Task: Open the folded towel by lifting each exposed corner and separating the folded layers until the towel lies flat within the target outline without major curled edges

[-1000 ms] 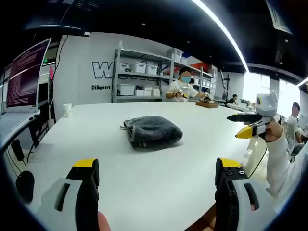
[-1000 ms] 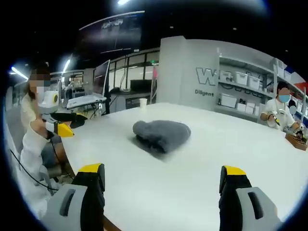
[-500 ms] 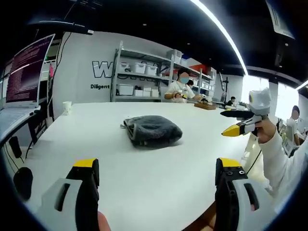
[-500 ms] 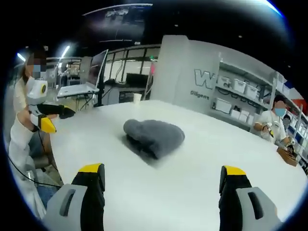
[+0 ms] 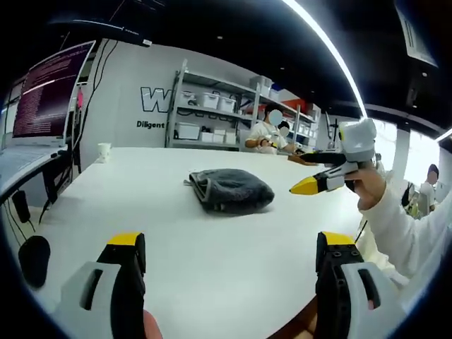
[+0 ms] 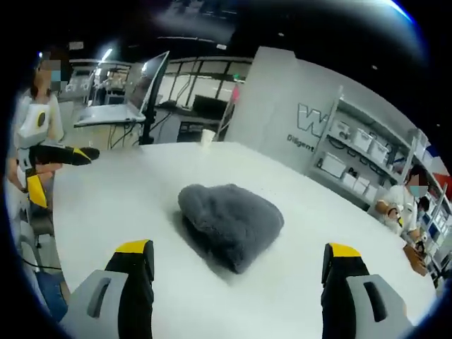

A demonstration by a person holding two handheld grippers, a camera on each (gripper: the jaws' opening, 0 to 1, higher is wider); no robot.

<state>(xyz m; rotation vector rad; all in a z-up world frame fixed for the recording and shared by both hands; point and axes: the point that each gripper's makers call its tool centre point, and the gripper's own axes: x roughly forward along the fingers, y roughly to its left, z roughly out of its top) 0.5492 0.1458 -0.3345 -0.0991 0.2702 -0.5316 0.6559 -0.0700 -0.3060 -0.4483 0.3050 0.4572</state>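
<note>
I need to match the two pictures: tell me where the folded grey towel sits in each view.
Left gripper view: towel just above centre, on the white table.
Right gripper view: towel at centre, larger, between that gripper's jaws.
Shared landmark: the paper cup near the table's far edge.

A broad white table (image 5: 212, 240) spreads out ahead of the fingers. Beyond it stands a pale grey wall with dark lettering (image 5: 152, 106), and beside that a grey metal shelving rack (image 5: 212, 113) loaded with white storage bins. A large monitor showing lines of text (image 5: 46, 92) rises off to the left. A long bright ceiling light strip (image 5: 325, 53) crosses the dark ceiling overhead. A small white paper cup (image 5: 104, 151) sits at the table's far edge.
</note>
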